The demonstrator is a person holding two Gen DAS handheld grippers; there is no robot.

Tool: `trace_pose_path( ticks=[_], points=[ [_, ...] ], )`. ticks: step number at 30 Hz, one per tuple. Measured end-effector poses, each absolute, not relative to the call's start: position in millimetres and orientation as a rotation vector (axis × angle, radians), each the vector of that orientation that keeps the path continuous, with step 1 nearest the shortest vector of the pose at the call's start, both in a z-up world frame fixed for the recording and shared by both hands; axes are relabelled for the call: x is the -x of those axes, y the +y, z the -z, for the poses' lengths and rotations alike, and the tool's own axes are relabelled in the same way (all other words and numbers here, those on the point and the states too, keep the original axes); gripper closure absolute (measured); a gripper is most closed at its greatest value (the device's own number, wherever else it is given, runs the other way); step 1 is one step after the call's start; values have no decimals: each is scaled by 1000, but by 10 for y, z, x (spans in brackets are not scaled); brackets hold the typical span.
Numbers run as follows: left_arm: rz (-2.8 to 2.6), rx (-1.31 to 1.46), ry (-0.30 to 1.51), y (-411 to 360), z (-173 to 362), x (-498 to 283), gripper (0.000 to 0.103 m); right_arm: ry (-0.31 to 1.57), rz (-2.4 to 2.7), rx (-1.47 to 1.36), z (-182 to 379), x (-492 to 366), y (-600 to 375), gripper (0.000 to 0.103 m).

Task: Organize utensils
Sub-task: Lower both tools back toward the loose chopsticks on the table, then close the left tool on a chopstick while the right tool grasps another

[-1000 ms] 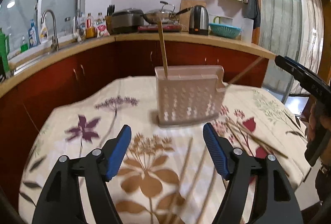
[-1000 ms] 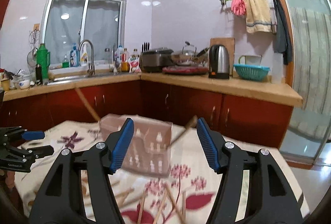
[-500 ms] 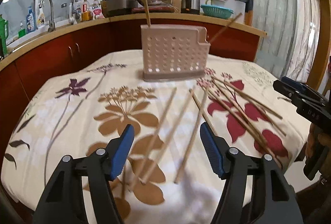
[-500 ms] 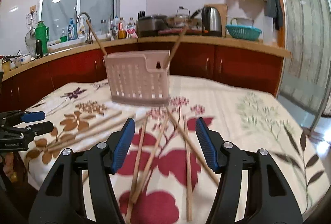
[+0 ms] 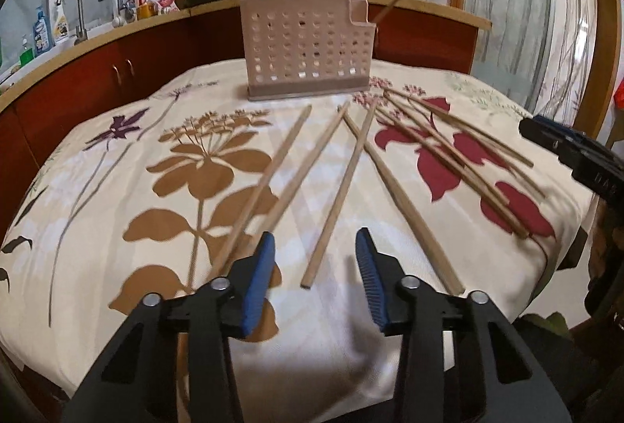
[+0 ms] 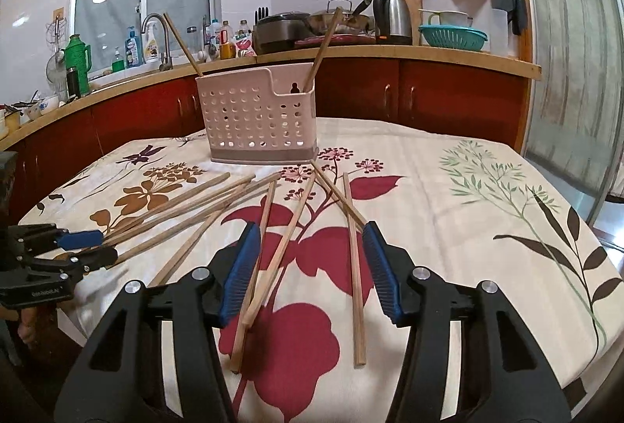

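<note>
left gripper (image 5: 314,263): jaws part open and empty, and they have just been closing; one loose chopstick's near end lies between the blue pads, not yet pinched.
left target: the chopstick between the pads (image 5: 338,196), flat on the floral tablecloth (image 5: 97,228).
left target axis: runs away from the claw toward the holder, leaning slightly right, so the pads straddle it across its width.
left neighbours: two more sticks lie just left of the left pad, another angles off to the right; all fan outward from the holder's foot.
right gripper (image 6: 312,267): jaws about half open and empty, also just closing; several sticks lie in the gap.
right targets: a crossed pair (image 6: 269,251) hugs the left pad, and a single stick (image 6: 353,267) lies nearer the right pad.
right axis: all point roughly away from the claw, toward the holder.
nearer hand: each claw sits over its own group; left group for the left hand, red-flower group for the right.
utensil holder (image 6: 255,118): perforated, upright at the far side of the table, well apart from both claws, already holding two leaning chopsticks.
judgement: the right claw risks pinching more than one stick.
</note>
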State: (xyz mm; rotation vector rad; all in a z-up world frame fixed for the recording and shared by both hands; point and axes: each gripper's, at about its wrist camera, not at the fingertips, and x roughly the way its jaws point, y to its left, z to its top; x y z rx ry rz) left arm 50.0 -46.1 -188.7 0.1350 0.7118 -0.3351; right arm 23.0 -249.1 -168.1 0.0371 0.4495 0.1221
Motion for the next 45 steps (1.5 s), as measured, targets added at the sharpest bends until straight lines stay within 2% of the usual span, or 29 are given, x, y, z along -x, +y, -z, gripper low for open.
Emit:
trace_pose_path(
  ticks=[9,11,13,14,19,36,42,45],
  points=[
    [344,-173,700,-525,1983,-520,65,467,-123,-39,1747,-233,-2501,50],
    [341,-177,691,-530,1989,-524,71,469,-120,-35,1753,-237,-2503,50],
    [334,-186,686,-527,1984,-530,87,473,-115,-33,1757,-250,-2517,50],
    [332,-186,684,-520,1980,-534,90,475,-111,-35,1763,-255,-2530,50],
    [334,-205,669,-530,1984,-513,95,494,-102,-35,1816,-275,-2548,50],
    [319,-211,627,-521,1865,-475,96,498,-66,-13,1852,-311,-2605,51],
    [316,-203,623,-514,1841,-474,96,515,-115,-22,1881,-319,-2528,63],
    [316,-210,624,-520,1846,-472,96,516,-176,-8,1883,-318,-2377,65]
  ],
)
